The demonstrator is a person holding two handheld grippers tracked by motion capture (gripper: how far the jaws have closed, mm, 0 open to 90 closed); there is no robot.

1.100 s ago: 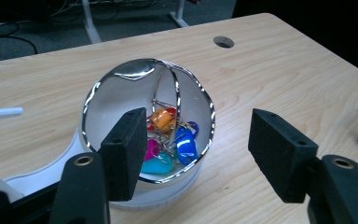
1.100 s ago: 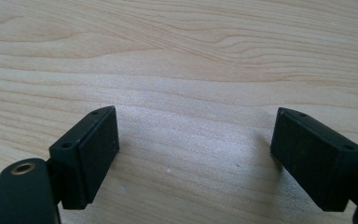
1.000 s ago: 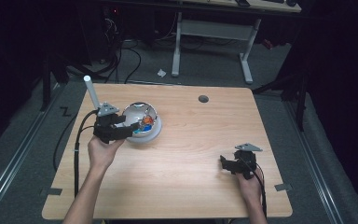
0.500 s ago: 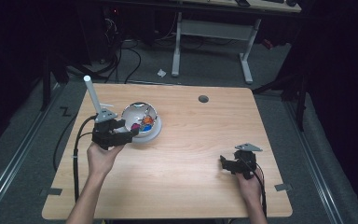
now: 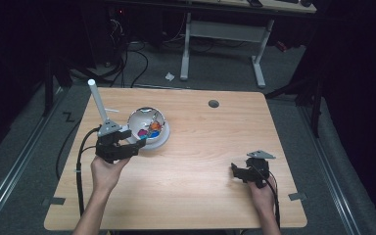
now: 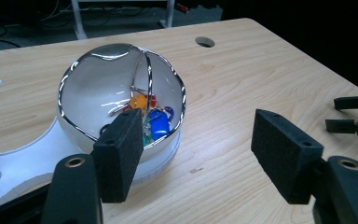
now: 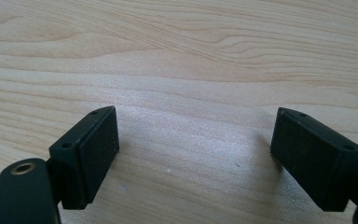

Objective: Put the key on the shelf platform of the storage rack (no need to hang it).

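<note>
Left gripper is gaping wide with nothing between its pads, its jaws having just been opening. Just ahead of its left jaw, the clear dome with colourful pieces inside is sitting on a white base. Right gripper is also standing wide open and empty, pointing down over the bare wooden table, well apart from the dome.

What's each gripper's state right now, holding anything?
Left gripper: open, holding nothing, beside the clear bowl of colourful bits.
Right gripper: open, holding nothing, over bare table.
</note>
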